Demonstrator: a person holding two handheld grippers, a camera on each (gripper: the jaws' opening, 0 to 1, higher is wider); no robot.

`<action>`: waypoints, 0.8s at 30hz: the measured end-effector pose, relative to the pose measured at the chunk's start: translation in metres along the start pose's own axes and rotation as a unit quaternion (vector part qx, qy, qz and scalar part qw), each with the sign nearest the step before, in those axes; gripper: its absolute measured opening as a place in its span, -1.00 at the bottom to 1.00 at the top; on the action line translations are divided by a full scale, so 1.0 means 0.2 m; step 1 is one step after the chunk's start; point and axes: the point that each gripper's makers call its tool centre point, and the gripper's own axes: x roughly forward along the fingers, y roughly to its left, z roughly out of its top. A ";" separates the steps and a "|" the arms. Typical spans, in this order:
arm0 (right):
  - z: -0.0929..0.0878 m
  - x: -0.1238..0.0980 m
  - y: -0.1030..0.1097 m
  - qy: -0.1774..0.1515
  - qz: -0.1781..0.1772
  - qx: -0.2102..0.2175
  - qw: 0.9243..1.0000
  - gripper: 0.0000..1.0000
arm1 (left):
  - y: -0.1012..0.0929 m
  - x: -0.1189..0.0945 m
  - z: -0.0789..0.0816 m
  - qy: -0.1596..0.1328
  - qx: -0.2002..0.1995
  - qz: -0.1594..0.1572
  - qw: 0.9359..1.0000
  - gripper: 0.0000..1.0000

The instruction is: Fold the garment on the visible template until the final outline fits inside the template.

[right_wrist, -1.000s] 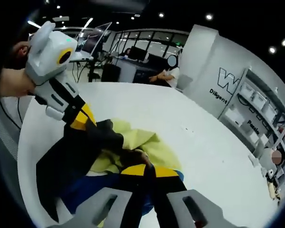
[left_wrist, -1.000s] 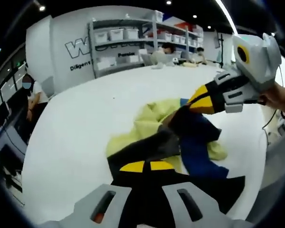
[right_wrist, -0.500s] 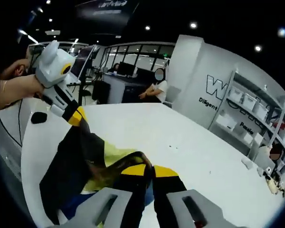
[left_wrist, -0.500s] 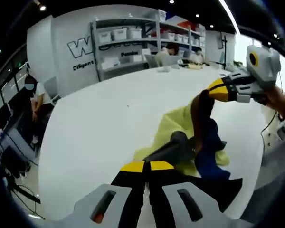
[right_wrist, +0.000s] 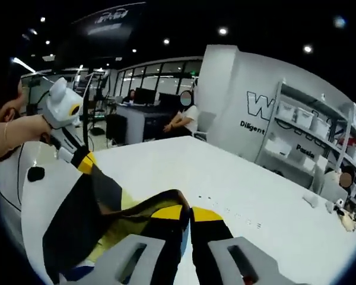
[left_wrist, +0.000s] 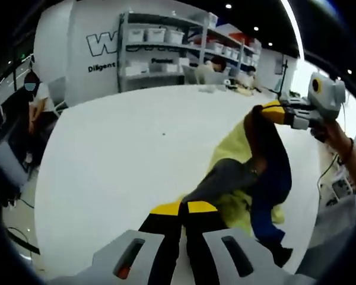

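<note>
Both my tongs are pinching the garment, holding it up off the white table [left_wrist: 118, 148].

In the left gripper view the garment [left_wrist: 258, 172] hangs centre-right, dark, blue and yellow-green cloth stretched from my left gripper [left_wrist: 184, 208] at bottom centre up to my right gripper [left_wrist: 273, 110] at upper right. In the right gripper view my right gripper [right_wrist: 187, 212] is clamped on a dark fold at bottom centre.

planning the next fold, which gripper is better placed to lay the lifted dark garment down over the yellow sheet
Hedged: about even. The left gripper and the right gripper are both shut on the dark garment, stretched between them. The right gripper sits above the yellow sheet, so it seems slightly better placed.
</note>
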 end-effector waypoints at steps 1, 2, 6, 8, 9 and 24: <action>-0.01 0.03 -0.01 0.006 0.004 0.010 1.000 -1.00 | 0.02 0.02 0.00 0.001 -0.004 -0.001 1.000 -1.00; -0.02 0.05 -0.03 0.006 0.002 0.017 1.000 -1.00 | 0.03 0.04 0.00 0.000 -0.008 -0.003 1.000 -1.00; -0.07 0.18 -0.07 0.019 0.006 0.042 0.999 -1.00 | 0.11 0.13 -0.01 0.009 -0.040 -0.011 0.999 -1.00; -0.09 0.22 -0.09 0.027 0.004 0.035 0.999 -1.00 | 0.13 0.17 -0.01 0.013 -0.031 -0.015 0.999 -1.00; -0.11 0.25 -0.10 0.035 0.003 0.028 0.999 -1.00 | 0.14 0.20 -0.02 0.022 -0.025 -0.014 0.999 -1.00; -0.48 0.63 -0.19 0.123 -0.003 0.035 0.992 -1.00 | 0.33 0.48 -0.17 0.093 0.005 0.042 0.995 -1.00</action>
